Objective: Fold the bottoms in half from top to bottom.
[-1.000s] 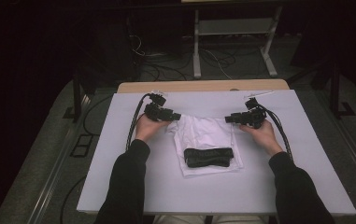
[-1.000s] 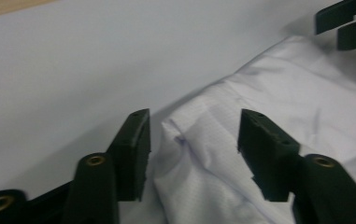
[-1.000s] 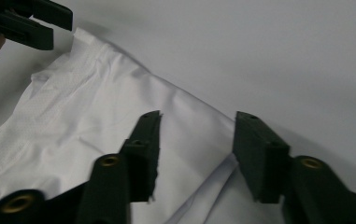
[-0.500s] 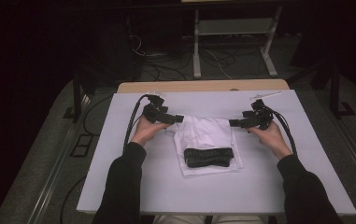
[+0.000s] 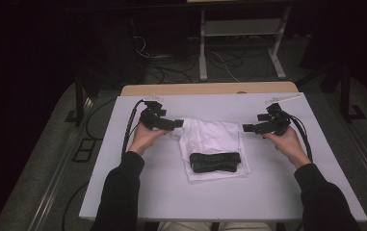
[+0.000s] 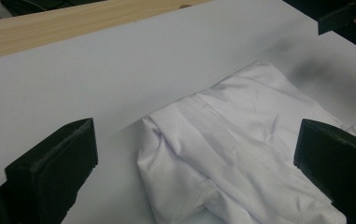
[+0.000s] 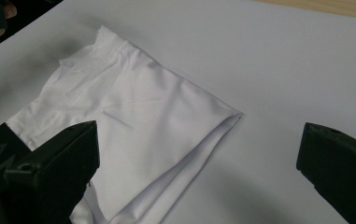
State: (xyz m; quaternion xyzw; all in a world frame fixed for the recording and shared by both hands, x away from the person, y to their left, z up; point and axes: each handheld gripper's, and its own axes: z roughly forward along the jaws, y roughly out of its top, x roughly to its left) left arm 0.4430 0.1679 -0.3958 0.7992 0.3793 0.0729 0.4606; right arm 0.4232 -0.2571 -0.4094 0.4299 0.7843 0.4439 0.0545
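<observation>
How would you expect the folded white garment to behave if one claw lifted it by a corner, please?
The white garment would probably droop and unfold, since its thin layers lie loosely creased. It looks light for its size. The black waistband resting across its near end might slide or drag that end down.

The lettering on the black waistband [image 5: 215, 161] of the folded white mesh garment [image 5: 210, 139] was too small to read in the high view. The left gripper view cut the garment off at its bottom edge. In the right gripper view, one jaw covered the garment's near corner.
</observation>
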